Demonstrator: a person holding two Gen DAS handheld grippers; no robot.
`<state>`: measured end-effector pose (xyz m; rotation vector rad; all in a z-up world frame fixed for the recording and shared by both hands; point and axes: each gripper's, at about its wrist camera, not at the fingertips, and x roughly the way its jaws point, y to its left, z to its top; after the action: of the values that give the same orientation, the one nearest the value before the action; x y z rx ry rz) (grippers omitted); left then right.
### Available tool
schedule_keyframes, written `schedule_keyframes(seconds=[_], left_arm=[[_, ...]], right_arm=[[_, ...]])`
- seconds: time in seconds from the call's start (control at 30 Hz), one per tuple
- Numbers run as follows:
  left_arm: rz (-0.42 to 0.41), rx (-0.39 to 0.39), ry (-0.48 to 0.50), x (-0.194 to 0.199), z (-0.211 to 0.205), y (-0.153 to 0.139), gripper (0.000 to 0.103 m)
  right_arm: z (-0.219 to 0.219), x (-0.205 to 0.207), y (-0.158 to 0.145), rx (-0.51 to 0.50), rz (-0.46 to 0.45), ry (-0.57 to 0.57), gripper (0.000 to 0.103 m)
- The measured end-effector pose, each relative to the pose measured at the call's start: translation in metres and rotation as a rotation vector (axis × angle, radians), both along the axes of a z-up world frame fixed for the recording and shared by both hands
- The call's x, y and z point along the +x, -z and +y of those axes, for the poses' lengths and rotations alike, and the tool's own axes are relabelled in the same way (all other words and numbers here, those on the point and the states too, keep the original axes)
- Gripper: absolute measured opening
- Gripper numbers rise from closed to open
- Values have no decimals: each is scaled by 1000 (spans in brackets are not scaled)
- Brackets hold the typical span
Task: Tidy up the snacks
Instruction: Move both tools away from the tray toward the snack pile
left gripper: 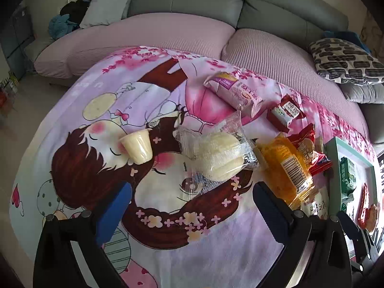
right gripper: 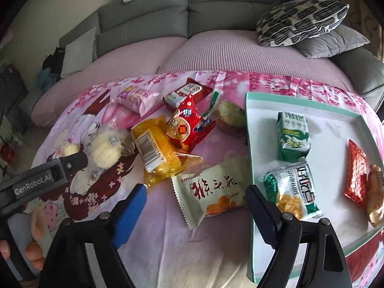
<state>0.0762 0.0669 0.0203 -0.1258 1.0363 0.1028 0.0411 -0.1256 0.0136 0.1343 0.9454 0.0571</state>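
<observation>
Right wrist view looks down on a pink cartoon-printed cloth (right gripper: 168, 240) spread over the surface, with a grey sofa (right gripper: 144, 16) beyond. The right gripper (right gripper: 195, 213) has its fingers parted wide and holds nothing — a white biscuit packet (right gripper: 211, 192) with red lettering lies on the cloth between them, untouched as far as the view shows. At 3 o'clock sits a shallow white tray with a mint-green rim (right gripper: 249, 168); inside it are a green packet (right gripper: 294, 136), a green-and-white packet (right gripper: 291, 189) and a shiny red packet (right gripper: 357, 175). At 11 o'clock of the biscuit packet lie a yellow packet (right gripper: 156, 148) with a barcode and a red packet (right gripper: 189, 124), overlapping.

From the left wrist view, the left gripper (left gripper: 192, 199) also stands wide open and empty above the cloth. A clear-wrapped pale bun (left gripper: 218, 156) lies just ahead at 12 o'clock, a small cream pudding cup (left gripper: 136, 147) at 10 o'clock, and a pink packet (left gripper: 232, 91) farther off — possibly a cake, the print is unclear.
</observation>
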Motion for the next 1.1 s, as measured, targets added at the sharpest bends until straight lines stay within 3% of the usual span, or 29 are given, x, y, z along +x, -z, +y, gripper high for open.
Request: schedule_keyframes(seconds=[0.6,1.1], left_arm=[[33,20,16,4,-3,11,101],[49,44,39,4,-12,16,101]], right_arm=[[12,22,26,-81,43,-27,79],[0,10,24,95,120,-16,80]])
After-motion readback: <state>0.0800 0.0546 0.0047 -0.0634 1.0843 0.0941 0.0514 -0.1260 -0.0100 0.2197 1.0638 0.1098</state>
